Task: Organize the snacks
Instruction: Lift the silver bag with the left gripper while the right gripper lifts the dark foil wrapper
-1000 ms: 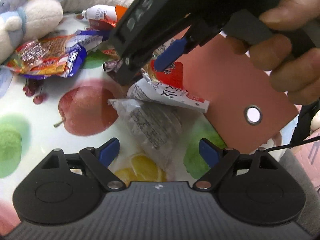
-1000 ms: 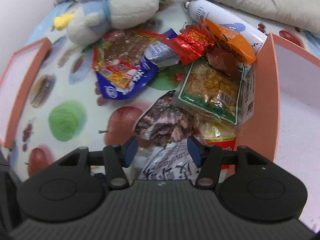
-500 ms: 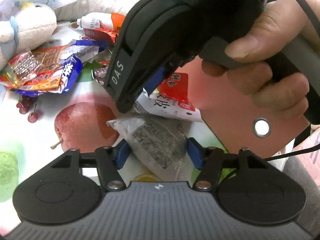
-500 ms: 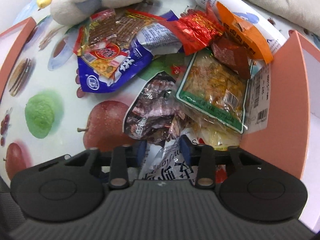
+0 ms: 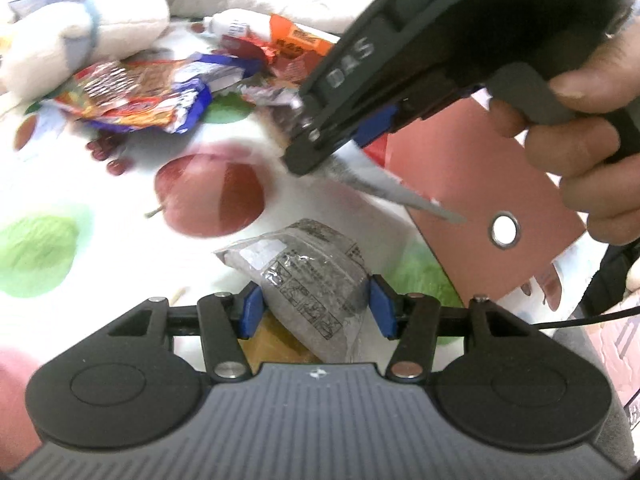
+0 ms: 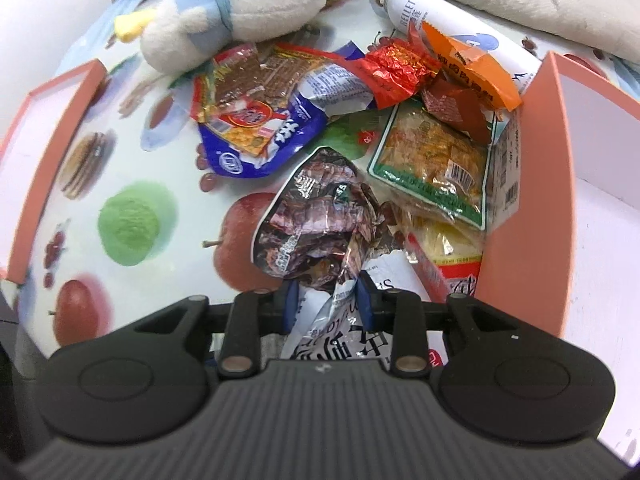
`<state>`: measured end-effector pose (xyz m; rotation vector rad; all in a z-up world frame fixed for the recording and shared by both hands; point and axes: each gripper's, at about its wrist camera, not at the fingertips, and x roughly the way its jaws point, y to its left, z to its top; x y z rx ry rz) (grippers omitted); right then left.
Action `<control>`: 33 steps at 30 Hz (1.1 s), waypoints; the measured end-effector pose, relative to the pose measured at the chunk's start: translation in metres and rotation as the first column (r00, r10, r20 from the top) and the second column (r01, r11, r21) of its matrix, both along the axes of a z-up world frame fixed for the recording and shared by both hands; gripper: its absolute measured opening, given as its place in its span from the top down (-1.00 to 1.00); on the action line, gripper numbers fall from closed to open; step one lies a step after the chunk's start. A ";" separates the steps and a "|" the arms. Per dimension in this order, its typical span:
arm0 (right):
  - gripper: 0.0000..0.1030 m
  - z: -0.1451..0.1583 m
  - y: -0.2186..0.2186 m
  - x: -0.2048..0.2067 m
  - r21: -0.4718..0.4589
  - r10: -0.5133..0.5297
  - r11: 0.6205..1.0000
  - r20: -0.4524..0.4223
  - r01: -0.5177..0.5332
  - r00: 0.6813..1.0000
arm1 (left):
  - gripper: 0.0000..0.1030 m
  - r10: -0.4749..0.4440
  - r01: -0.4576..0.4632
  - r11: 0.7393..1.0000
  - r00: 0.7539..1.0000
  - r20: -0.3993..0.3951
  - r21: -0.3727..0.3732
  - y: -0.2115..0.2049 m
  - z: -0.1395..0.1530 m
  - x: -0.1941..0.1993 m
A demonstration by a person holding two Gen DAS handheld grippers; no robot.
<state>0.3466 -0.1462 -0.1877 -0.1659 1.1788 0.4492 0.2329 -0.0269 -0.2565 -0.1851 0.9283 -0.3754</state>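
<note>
Left claw (image 5: 316, 312): blue pads just closed onto grey translucent snack pouch (image 5: 308, 280), pinching it at both sides above fruit-print counter (image 5: 80, 184).

Right claw (image 6: 326, 304): jaws just narrowed, clamped on crumpled white printed snack wrapper (image 6: 340, 332); person's hand (image 5: 580, 128) on its handle.

Wrapper held beside salmon-pink open box (image 6: 532, 184).

Snack pile (image 6: 320, 92) near white-and-blue plush toy (image 6: 240, 4), behind both claws.
</note>
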 end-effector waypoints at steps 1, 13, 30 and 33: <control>0.36 0.002 -0.001 -0.003 0.004 -0.011 1.000 0.007 0.011 1.000 | -0.16 0.012 -0.012 1.000 1.000 -0.001 0.004 0.001 0.002 -0.003; 0.35 0.024 -0.006 -0.051 0.092 -0.067 0.994 0.074 0.060 0.995 | -0.17 0.170 -0.170 0.985 0.985 0.020 0.014 0.029 0.031 -0.041; 0.35 0.026 -0.024 -0.133 0.182 -0.187 0.970 0.147 0.159 0.971 | -0.17 0.333 -0.332 0.943 0.943 0.025 -0.027 0.068 0.064 -0.090; 0.35 0.027 -0.023 -0.142 0.178 -0.193 0.970 0.162 0.163 0.968 | -0.17 0.340 -0.339 0.940 0.940 0.021 -0.032 0.070 0.066 -0.091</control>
